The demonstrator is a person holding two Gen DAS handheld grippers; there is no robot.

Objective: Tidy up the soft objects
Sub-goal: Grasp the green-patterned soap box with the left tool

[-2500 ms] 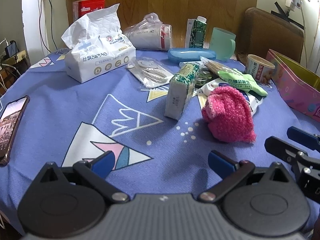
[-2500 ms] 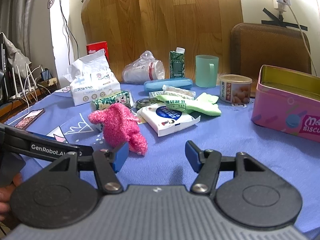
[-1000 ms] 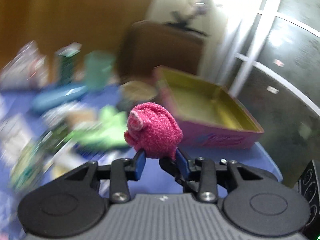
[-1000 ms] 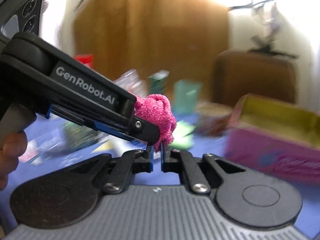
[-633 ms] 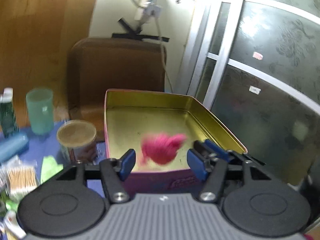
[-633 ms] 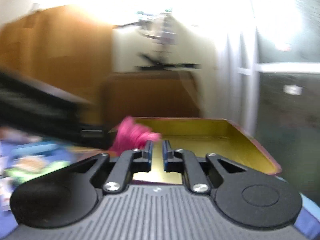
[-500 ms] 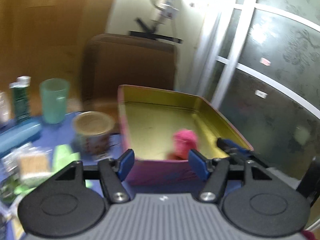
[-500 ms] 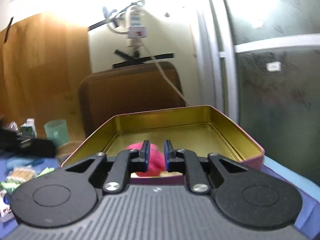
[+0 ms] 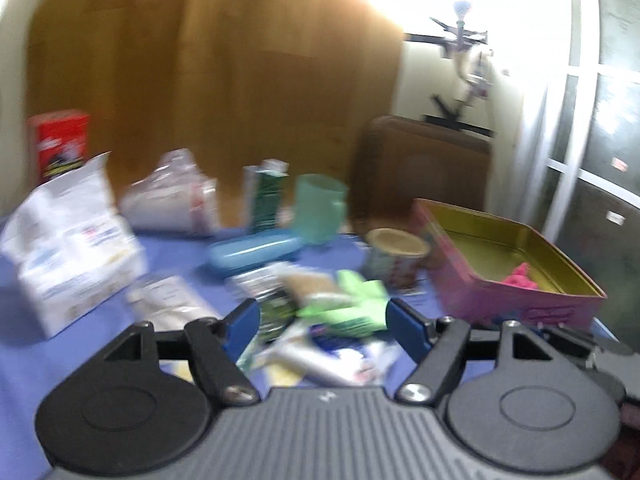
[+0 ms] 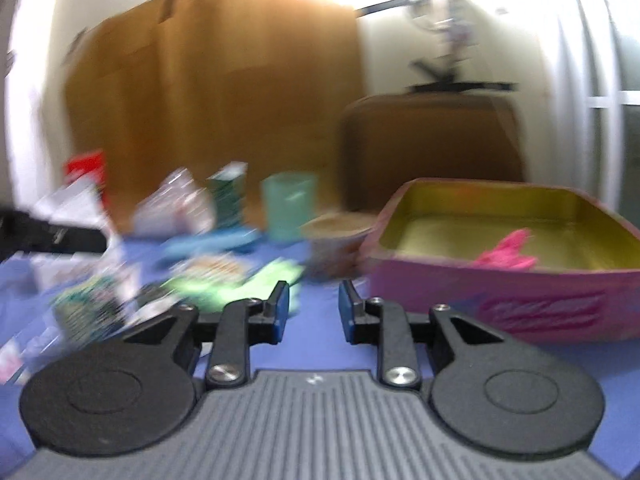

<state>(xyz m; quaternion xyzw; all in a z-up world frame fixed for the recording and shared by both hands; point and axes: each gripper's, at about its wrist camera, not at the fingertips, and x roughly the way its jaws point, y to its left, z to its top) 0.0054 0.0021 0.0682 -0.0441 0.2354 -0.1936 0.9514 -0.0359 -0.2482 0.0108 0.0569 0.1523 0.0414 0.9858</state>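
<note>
At the right of both wrist views, the pink fuzzy sock [image 10: 506,254] lies inside the pink tin [image 10: 500,300], on its gold floor near the front wall, touching no gripper; this item counts as stowed. Both grippers are empty. The left gripper [image 9: 322,320] has just been opening: its blue pads [image 9: 404,328] stand roughly half apart, with nothing between them, and only table clutter shows beyond the gap. The right gripper [image 10: 313,310] has also just been opening, but less far: its jaws show a narrow gap and hold nothing. Left of the tin, across the middle of the left wrist view, the remaining items are spread on the blue tablecloth [image 9: 80,360]: a light green cloth item [image 9: 352,300], a tissue pack [image 9: 68,248], a blue case [image 9: 254,252], a teal cup [image 9: 320,208], a small round tub [image 9: 394,258] just beside the tin, and several packets too blurred to identify. Judged from this layout, one soft object is placed and at least the green cloth item, possibly also the tissue pack, remains to be moved. Both views are motion-blurred, so finer sorting of soft from hard items cannot be made.
</note>
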